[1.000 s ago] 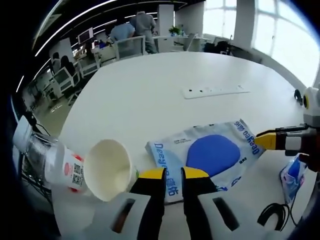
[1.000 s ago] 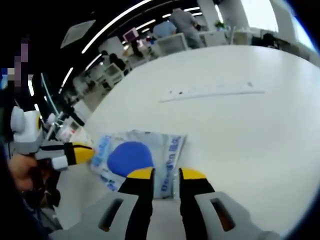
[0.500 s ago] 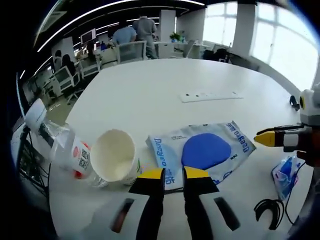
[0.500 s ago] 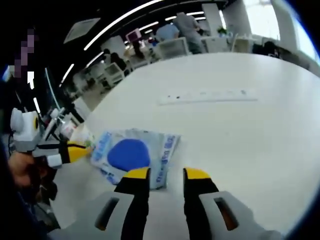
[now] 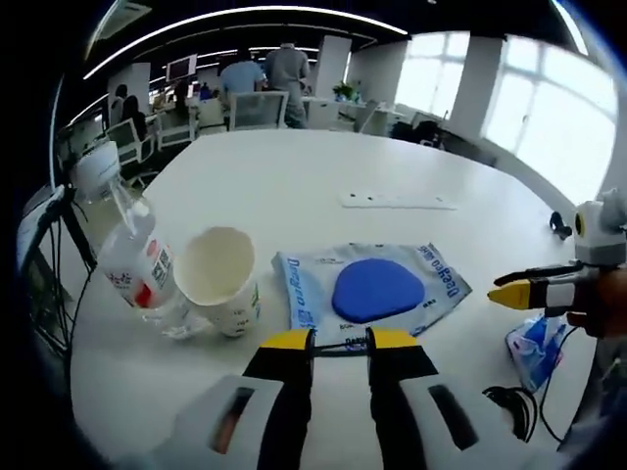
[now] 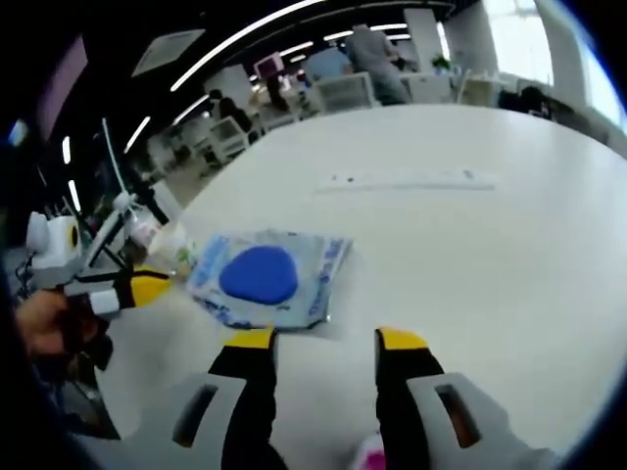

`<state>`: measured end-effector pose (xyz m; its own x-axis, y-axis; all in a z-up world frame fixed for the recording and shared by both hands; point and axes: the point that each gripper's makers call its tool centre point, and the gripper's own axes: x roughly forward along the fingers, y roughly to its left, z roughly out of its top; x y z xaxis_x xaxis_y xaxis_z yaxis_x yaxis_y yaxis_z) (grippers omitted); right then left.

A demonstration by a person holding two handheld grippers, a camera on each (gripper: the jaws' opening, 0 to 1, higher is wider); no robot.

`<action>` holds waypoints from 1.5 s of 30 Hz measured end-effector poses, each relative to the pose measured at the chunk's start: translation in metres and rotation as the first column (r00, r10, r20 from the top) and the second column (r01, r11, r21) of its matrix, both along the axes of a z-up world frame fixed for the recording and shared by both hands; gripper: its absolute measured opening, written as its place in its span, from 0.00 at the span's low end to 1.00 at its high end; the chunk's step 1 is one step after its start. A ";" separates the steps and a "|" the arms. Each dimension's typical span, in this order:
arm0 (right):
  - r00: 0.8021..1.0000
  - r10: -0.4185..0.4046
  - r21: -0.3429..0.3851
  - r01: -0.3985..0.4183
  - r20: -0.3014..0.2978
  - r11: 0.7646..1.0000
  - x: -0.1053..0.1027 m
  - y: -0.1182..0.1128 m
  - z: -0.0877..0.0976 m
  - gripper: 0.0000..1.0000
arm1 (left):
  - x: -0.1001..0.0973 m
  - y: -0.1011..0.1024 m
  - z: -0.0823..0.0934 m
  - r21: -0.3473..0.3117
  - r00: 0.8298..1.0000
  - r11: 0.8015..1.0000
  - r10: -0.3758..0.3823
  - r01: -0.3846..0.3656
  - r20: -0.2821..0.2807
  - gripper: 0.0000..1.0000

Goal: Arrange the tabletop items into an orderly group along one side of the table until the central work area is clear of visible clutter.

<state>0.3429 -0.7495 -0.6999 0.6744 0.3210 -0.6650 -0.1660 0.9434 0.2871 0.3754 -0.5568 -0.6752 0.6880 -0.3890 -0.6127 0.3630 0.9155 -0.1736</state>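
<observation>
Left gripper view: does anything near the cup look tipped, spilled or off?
The clear water bottle leans at a slant rather than standing, its base beside the upright paper cup. No spill shows on the white table; the blue-and-white packet lies flat.

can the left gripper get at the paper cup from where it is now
Probably yes. The left gripper sits just right of the paper cup with bare table between them; only the plastic bottle, leaning against the cup's far side, crowds it.
</observation>
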 end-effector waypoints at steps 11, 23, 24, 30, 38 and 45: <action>0.999 -0.003 0.025 0.002 0.052 1.000 -0.006 0.000 0.019 0.48 | -0.010 -0.027 0.032 -0.158 0.995 0.985 -0.063 0.075 0.080 0.29; 0.997 0.047 0.029 -0.049 0.068 0.998 -0.030 -0.001 0.025 0.59 | -0.035 -0.030 0.046 -0.186 0.988 0.974 -0.114 0.132 0.105 0.45; 0.997 0.049 0.032 -0.052 0.067 0.998 -0.032 -0.002 0.025 0.61 | -0.038 -0.031 0.046 -0.184 0.987 0.973 -0.120 0.139 0.107 0.46; 0.994 0.080 0.034 -0.083 0.072 0.996 -0.051 -0.003 0.025 0.66 | -0.054 -0.030 0.039 -0.186 0.986 0.971 -0.137 0.152 0.091 0.53; 0.994 0.069 0.029 -0.072 0.081 0.997 -0.072 -0.016 0.027 0.72 | -0.070 -0.024 0.042 -0.217 0.989 0.967 -0.116 0.133 0.086 0.67; 0.992 0.065 0.027 -0.068 0.106 0.997 -0.088 -0.027 0.037 0.80 | -0.079 -0.020 0.053 -0.222 0.986 0.964 -0.124 0.146 0.113 0.73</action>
<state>0.2544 -0.7762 -0.6630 0.7161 0.3867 -0.5810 -0.2589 0.9203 0.2934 0.2965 -0.5772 -0.6224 0.6712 -0.6040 -0.4298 0.5057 0.7970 -0.3302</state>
